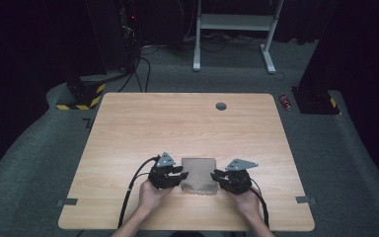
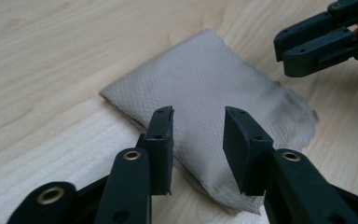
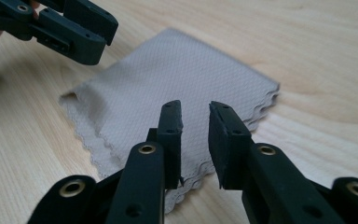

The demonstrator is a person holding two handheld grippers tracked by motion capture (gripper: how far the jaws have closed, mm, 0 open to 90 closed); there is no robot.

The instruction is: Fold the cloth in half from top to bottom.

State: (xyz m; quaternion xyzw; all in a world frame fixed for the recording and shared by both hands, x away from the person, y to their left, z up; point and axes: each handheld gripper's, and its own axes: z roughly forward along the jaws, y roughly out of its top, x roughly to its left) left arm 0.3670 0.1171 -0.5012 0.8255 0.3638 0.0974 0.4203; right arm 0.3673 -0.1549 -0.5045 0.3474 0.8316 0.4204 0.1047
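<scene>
While both grippers, left [image 1: 177,174] and right [image 1: 218,175], stand part-open, gripping nothing, the folded cloth [image 1: 198,175] could unfold if nudged sideways.

Matt textured grey cloth [image 2: 205,88], smooth pale wood table [image 1: 177,123], matt black plastic jaws

A pale wooden table [image 1: 187,123] stands on grey carpet [image 1: 44,148], with a round cable hole [image 1: 221,106] near its far edge. Beyond the far left corner sits a black base with yellow-black hazard stripes [image 1: 81,96], and cables [image 1: 140,69] trail over the floor. A white desk frame [image 1: 234,29] stands farther back. A small red object [image 1: 286,102] lies off the far right corner. The room around is dark.
</scene>
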